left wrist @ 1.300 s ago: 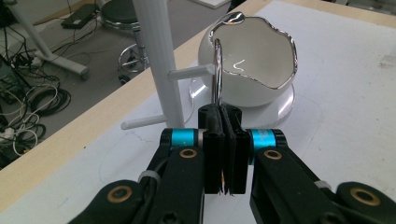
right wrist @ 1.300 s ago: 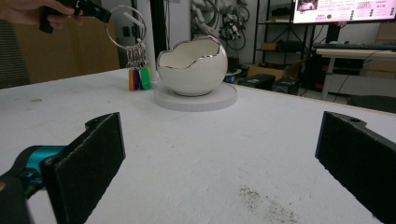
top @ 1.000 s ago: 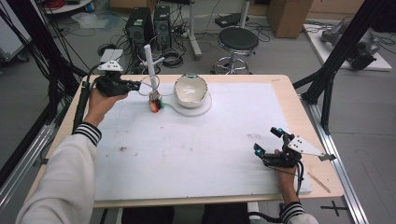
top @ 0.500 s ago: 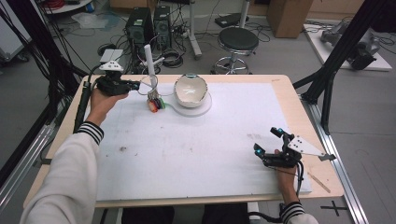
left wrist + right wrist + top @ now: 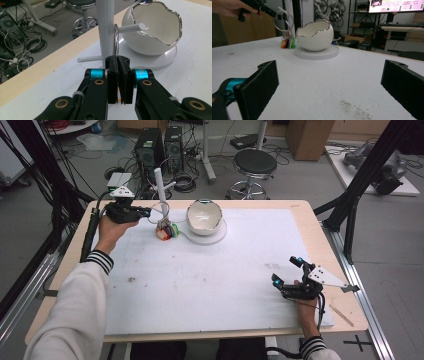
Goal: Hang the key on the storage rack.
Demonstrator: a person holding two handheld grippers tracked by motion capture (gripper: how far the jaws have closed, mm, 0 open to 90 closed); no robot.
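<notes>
A metal key ring (image 5: pixel 115 40) with coloured tags (image 5: pixel 167 231) hangs at a white peg stand (image 5: pixel 103 30), and an upper peg passes through the ring. My left gripper (image 5: pixel 118 60) is shut on the ring's lower edge at the table's far left (image 5: pixel 150 212). Its jaws have just been easing open slightly, with the ring still pinched between the pads. A white egg-shaped bowl (image 5: pixel 204 216) sits on a round white base (image 5: pixel 216 239) right of the stand. My right gripper (image 5: pixel 285 270) rests near the front right, open with nothing between its jaws (image 5: pixel 329 82).
A white mat (image 5: pixel 210 285) covers most of the wooden table (image 5: pixel 320 235). In the right gripper view the ring (image 5: pixel 283 20), tags (image 5: pixel 288 43) and bowl (image 5: pixel 314 35) stand far across the mat. A stool (image 5: pixel 255 162) and computer towers (image 5: pixel 160 145) stand beyond the far edge.
</notes>
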